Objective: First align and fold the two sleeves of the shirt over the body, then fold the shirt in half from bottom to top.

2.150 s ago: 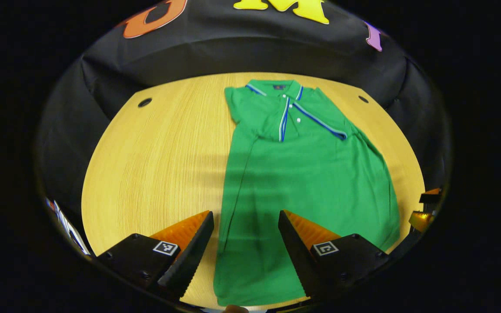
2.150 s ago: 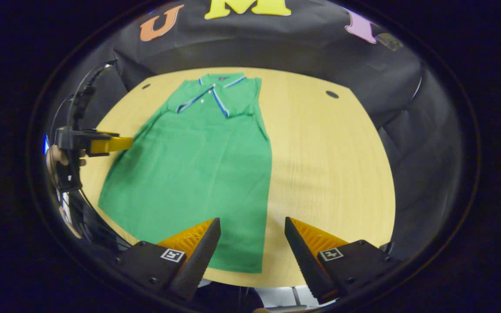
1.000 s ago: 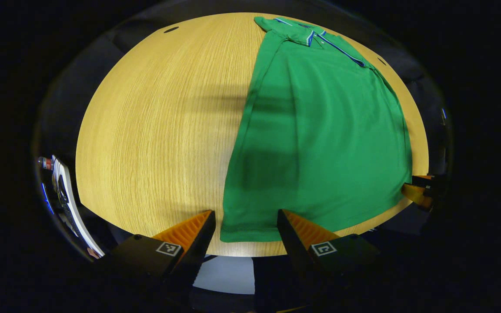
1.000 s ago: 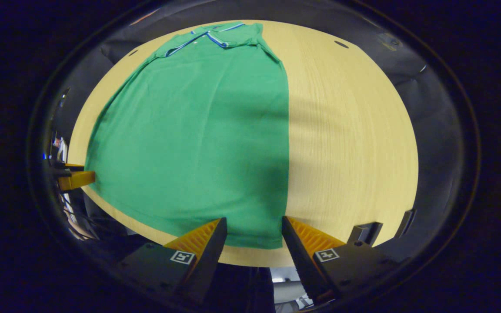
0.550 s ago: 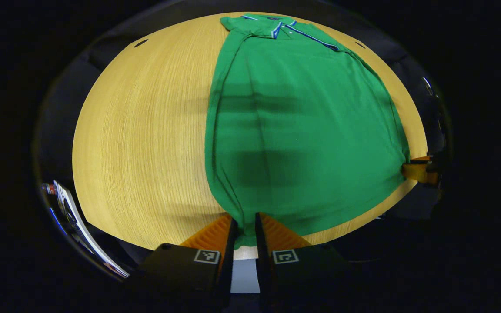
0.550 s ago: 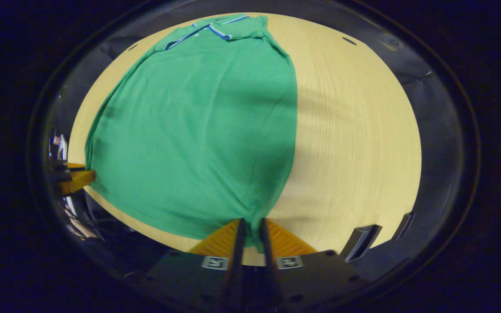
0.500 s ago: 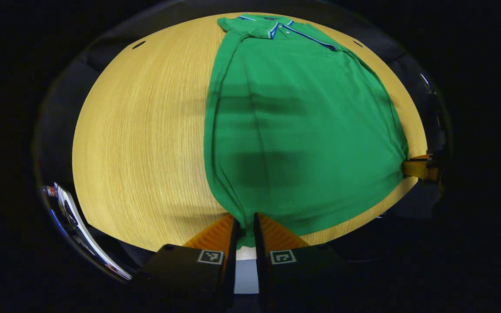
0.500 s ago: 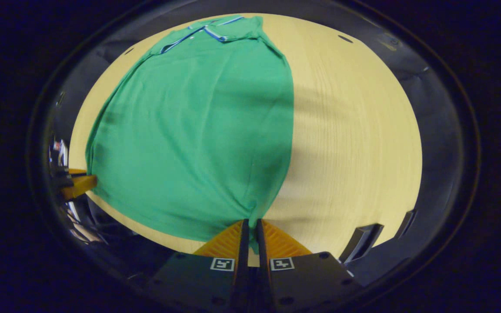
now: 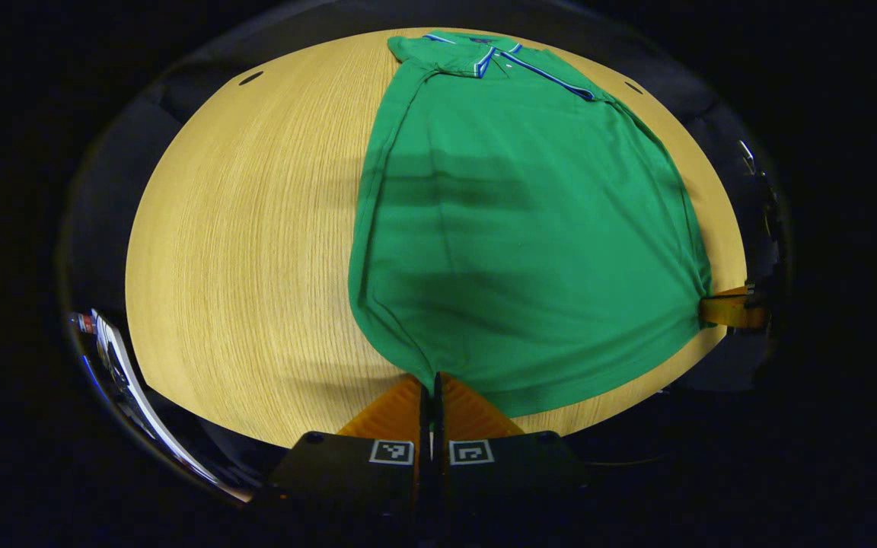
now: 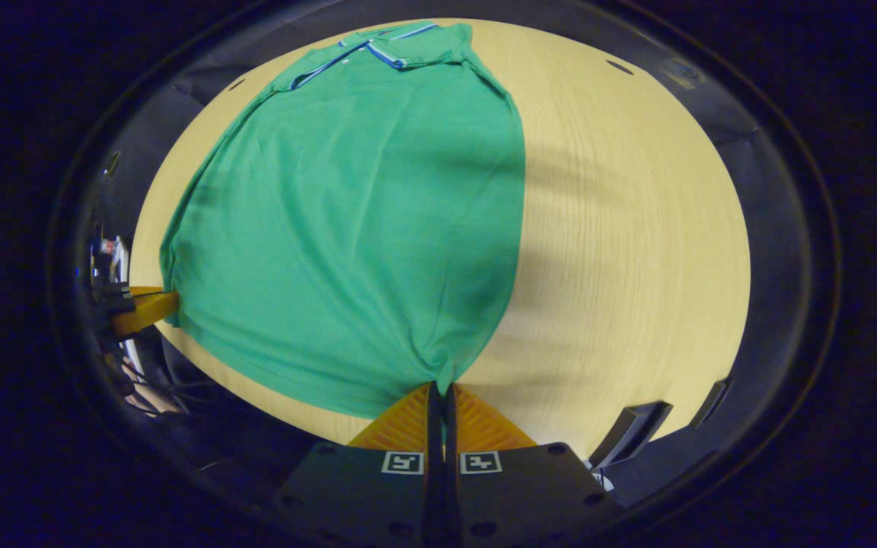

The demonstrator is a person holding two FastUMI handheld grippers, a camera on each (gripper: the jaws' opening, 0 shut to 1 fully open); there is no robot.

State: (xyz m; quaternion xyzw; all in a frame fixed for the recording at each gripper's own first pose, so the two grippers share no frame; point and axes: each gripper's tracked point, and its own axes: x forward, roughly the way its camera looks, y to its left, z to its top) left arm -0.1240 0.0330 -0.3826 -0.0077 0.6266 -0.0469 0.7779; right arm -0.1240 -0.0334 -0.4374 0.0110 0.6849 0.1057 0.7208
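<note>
In the left gripper view, the left gripper sits at the near table edge with its two ridged, wedge-shaped fingers pressed together on the bottom left corner of the green knit polo shirt; the cloth gathers into a small peak where they pinch it. In the right gripper view, the right gripper clamps the opposite bottom corner of the shirt the same way, its fingers meeting with a pucker of fabric between them. Each gripper also appears at the side of the other's view, at the far hem corner: the right one and the left one.

The shirt lies flat on the round, pale wooden table, whose grain runs in fine parallel lines away from the cameras. The fabric is soft and matte, with shallow wrinkles fanning out from both pinched corners, and the hem curves between them just inside the table edge. The shirt's long axis runs from the near edge towards the far side, hem near, collar far. At the far end sit the blue-and-white striped collar and the sleeves folded over the chest.
</note>
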